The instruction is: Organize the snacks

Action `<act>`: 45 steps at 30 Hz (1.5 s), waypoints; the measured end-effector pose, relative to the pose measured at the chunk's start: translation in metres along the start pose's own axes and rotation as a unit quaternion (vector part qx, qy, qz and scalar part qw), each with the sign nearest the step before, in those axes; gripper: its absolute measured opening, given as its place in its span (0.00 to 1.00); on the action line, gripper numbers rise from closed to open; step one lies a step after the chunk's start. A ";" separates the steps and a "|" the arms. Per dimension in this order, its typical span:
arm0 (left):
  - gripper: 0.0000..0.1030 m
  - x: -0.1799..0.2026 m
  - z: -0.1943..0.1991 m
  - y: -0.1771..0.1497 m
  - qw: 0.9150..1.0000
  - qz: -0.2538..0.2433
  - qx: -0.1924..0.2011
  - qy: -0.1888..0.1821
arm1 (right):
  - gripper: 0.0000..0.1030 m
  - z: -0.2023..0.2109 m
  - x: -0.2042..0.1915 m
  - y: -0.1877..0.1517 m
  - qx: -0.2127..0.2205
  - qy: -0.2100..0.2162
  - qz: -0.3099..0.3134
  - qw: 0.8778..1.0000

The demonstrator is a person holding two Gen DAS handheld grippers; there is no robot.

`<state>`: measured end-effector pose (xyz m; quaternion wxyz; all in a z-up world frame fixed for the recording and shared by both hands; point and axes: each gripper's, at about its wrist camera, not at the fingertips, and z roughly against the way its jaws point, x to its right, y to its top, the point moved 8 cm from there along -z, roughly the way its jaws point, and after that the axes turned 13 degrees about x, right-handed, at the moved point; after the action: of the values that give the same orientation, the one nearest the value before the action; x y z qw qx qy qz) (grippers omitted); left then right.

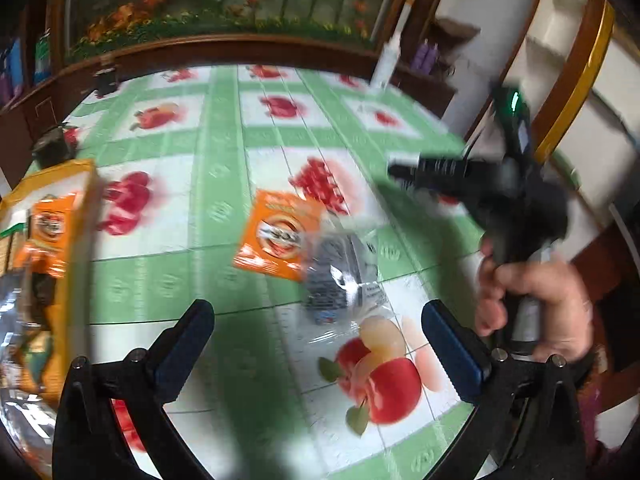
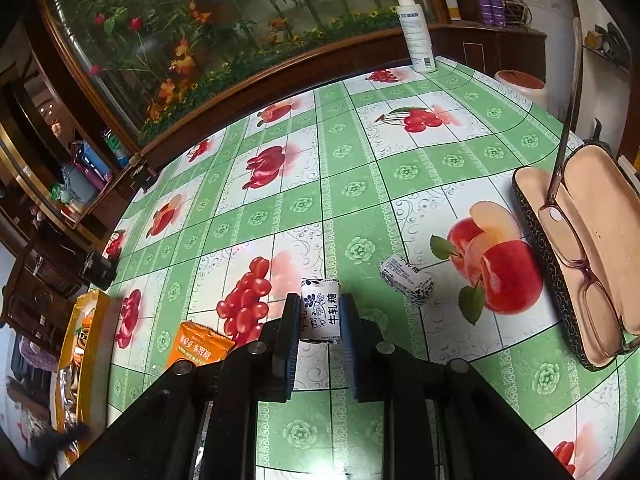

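Note:
My right gripper (image 2: 320, 312) is shut on a white-and-blue wrapped candy (image 2: 320, 310), held above the fruit-print tablecloth. A second such candy (image 2: 406, 278) lies on the cloth to its right. An orange snack packet (image 2: 198, 350) lies to the left; in the left wrist view it (image 1: 278, 234) lies mid-table beside a clear-wrapped dark snack (image 1: 344, 276). My left gripper (image 1: 318, 344) is open and empty above the cloth, just short of that dark snack. A yellow snack box (image 1: 76, 240) holding orange packets stands at the left; it also shows in the right wrist view (image 2: 90, 344).
An open glasses case (image 2: 580, 264) with glasses lies at the right edge. A white spray bottle (image 2: 416, 28) stands at the table's far edge. A planter wall runs along the back. The right gripper's body and hand (image 1: 532, 300) show at right in the blurred left wrist view.

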<state>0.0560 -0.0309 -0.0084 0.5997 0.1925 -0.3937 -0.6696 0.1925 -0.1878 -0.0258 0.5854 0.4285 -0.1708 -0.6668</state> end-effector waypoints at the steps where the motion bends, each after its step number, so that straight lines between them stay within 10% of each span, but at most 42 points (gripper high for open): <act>1: 1.00 0.004 -0.009 -0.005 1.000 -0.001 -0.009 0.003 | 0.20 0.000 0.001 0.001 0.000 0.000 -0.002 1.000; 11: 0.97 0.006 -0.058 -0.015 0.998 -0.020 -0.032 0.041 | 0.20 0.002 -0.004 0.001 0.001 0.009 0.003 1.000; 14: 0.55 0.005 -0.053 -0.010 1.000 -0.018 -0.010 0.021 | 0.20 0.004 -0.013 -0.001 0.001 0.023 0.007 1.000; 16: 0.52 -0.003 -0.053 -0.005 1.000 -0.009 -0.004 0.020 | 0.20 0.005 -0.021 -0.003 0.003 0.031 0.013 0.999; 28: 0.47 -0.063 -0.024 0.017 0.996 0.022 0.065 0.056 | 0.20 0.012 -0.087 -0.029 -0.010 0.116 0.066 0.991; 45: 0.51 -0.084 -0.037 0.013 0.993 0.028 0.057 0.102 | 0.20 0.004 -0.110 -0.056 -0.036 0.118 0.123 0.985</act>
<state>0.1089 0.0383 -0.0398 0.6429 0.2824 -0.3731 -0.6064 0.1481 -0.0719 -0.0239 0.6943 0.4585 -0.1273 -0.5399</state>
